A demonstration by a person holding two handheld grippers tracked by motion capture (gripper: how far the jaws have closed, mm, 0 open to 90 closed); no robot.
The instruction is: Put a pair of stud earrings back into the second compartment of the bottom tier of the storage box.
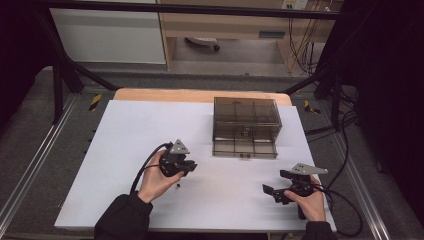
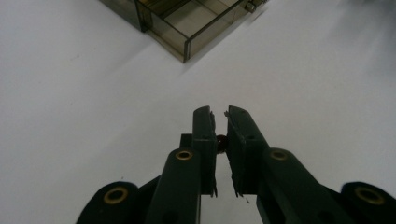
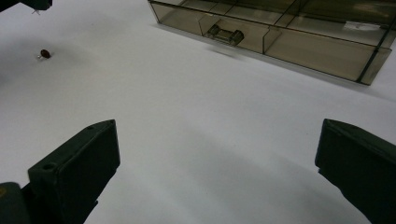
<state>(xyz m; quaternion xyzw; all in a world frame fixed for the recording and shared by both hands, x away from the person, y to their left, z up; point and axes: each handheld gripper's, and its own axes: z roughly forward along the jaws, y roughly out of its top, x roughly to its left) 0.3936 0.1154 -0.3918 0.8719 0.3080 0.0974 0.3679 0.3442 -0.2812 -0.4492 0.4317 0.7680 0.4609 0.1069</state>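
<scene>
Two grippers: your left gripper [image 2: 220,113] sits clamped on a tiny dark-red bead [image 2: 221,140], your right gripper [image 3: 217,154] spread wide near the white bench's [image 1: 125,130] front edge.

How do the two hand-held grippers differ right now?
The left hand-held gripper has its jaws nearly closed on a small dark red piece; the right hand-held gripper has its jaws wide apart with nothing between them. The left sits nearer the smoky plastic drawer box. Both are black.
</scene>
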